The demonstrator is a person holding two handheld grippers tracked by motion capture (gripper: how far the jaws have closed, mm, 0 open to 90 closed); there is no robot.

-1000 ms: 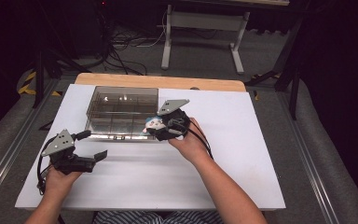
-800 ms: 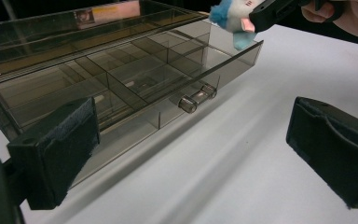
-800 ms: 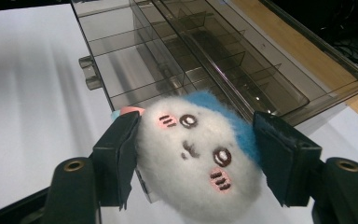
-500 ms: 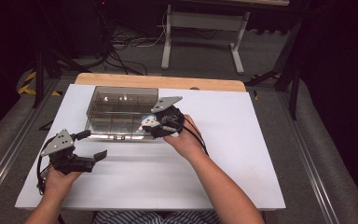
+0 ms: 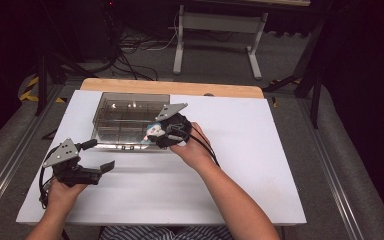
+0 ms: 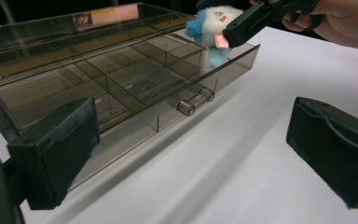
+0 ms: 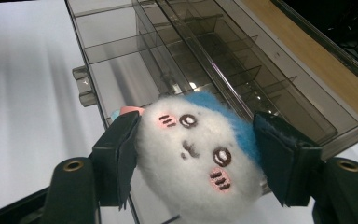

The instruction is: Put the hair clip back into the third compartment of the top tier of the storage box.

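White surface (image 5: 260, 165) in a dim room carries a clear organiser box (image 5: 125, 120), drawer (image 6: 135, 93) pulled out. Right tool (image 5: 156, 134) grips a plush toy (image 7: 200, 149) above the drawer's right end, apparently for placing inside. Left tool (image 5: 102, 157) waits wide, empty.

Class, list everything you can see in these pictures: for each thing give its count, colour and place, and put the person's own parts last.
Table: one, white top with a wooden far edge, centre of the high view.
Organiser box: one, smoky clear plastic with dividers, far left of the table; its drawer is pulled open.
Plush toy: one, white face with blue back and pink cheeks, held over the open drawer.
Stand: one, white, on the floor behind the table.
Right gripper: one, black, shut on the plush toy.
Left gripper: one, black, open, at the near left of the table.
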